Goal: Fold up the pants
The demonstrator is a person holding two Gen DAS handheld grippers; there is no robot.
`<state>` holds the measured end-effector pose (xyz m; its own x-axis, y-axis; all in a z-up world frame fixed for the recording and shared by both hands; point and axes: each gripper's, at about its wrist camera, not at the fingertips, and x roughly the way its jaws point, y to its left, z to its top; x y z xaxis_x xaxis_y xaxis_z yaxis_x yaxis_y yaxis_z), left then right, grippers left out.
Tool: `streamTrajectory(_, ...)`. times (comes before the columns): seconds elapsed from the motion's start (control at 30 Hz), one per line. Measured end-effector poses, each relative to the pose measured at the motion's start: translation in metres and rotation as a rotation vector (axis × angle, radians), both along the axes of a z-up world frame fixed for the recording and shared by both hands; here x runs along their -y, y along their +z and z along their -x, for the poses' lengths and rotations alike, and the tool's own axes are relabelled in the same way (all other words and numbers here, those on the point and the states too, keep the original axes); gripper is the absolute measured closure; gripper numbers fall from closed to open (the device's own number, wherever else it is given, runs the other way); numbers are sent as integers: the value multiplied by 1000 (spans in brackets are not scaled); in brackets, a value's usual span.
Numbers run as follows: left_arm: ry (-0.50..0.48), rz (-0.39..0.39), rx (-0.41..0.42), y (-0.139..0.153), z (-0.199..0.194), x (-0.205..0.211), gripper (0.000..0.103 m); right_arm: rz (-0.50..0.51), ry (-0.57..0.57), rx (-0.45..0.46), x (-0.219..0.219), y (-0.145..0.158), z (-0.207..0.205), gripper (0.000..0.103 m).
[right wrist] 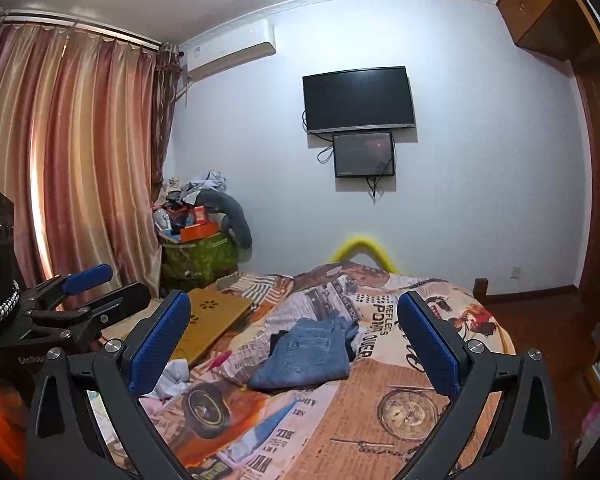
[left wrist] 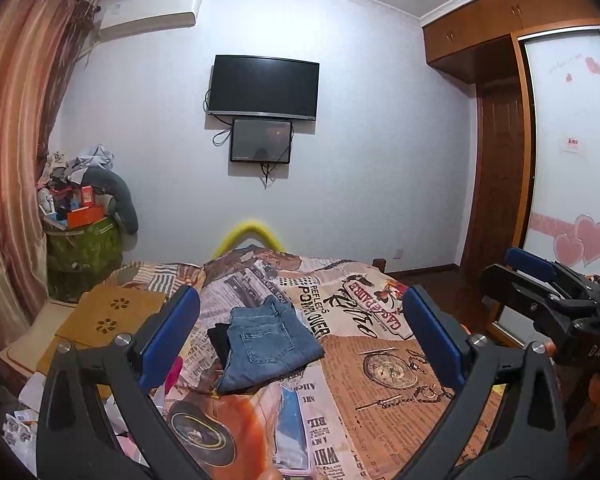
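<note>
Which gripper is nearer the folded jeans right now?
Left, slightly. The left gripper frames the jeans dead ahead; the right gripper sits open off to their right. Neither touches them.

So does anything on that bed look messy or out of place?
Mostly tidy. The folded jeans lie on the bed cover slightly askew, with a black garment poking out beneath. Both grippers are open and empty.
</note>
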<state>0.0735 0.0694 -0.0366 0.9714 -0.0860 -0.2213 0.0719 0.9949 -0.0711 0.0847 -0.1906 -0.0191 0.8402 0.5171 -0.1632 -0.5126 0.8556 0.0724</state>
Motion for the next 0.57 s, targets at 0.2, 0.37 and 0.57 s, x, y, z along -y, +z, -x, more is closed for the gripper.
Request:
streamTrajectory(0.2,-3,6,-16,-2,-3,1,1,-11,-2,-2,3,0,0,0)
streamTrajectory(0.37,0,-3,-10,-2,-2,2,1,-10,-3,-4,3,-1,1,0)
streamTrajectory(0.57,1,3,-16,-4,-2,1,1,-3,-1,-8,2,0,1,0)
